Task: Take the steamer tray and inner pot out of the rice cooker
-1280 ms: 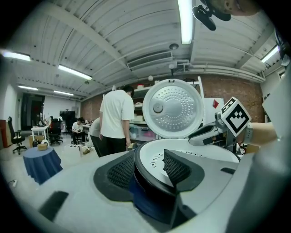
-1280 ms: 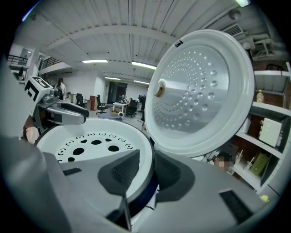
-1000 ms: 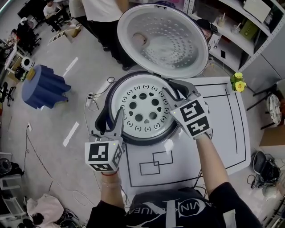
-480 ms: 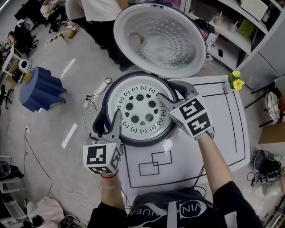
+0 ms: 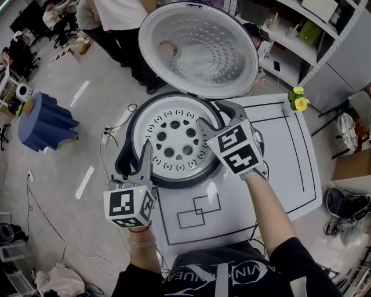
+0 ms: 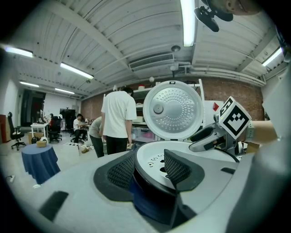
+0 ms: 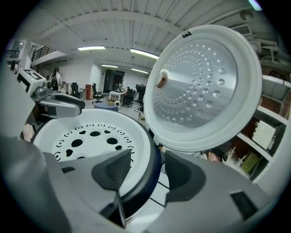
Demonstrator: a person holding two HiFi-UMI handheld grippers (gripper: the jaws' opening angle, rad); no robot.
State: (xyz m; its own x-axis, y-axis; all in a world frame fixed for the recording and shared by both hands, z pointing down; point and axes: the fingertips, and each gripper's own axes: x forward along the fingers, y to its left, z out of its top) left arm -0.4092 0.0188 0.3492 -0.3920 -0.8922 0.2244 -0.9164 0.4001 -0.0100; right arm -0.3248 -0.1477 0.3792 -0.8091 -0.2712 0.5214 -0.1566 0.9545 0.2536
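The rice cooker (image 5: 128, 129) stands open, lid (image 5: 200, 49) tipped up at the back. Inside lies the white perforated steamer tray (image 5: 174, 139), which hides the inner pot. My left gripper (image 5: 138, 161) is at the cooker's near left side. In the left gripper view its pads (image 6: 120, 170) sit against both sides of the tray's rim (image 6: 152, 159), shut on it. My right gripper (image 5: 213, 119) straddles the right rim. Its jaws have just been opening. In the right gripper view the tray's rim (image 7: 141, 150) passes between them (image 7: 148, 170), with a gap at the outer pad.
The cooker stands at the far left corner of a white table (image 5: 278, 168) marked with black lines. Yellow flowers (image 5: 298, 100) sit at its far right corner. Shelving (image 5: 313, 40) rises behind. A blue draped stool (image 5: 43, 122) and standing people (image 5: 116, 17) are on the floor to the left.
My right gripper's jaws have spread wider around the cooker's right rim. The left gripper has stayed on the left rim, and the tray has not moved.
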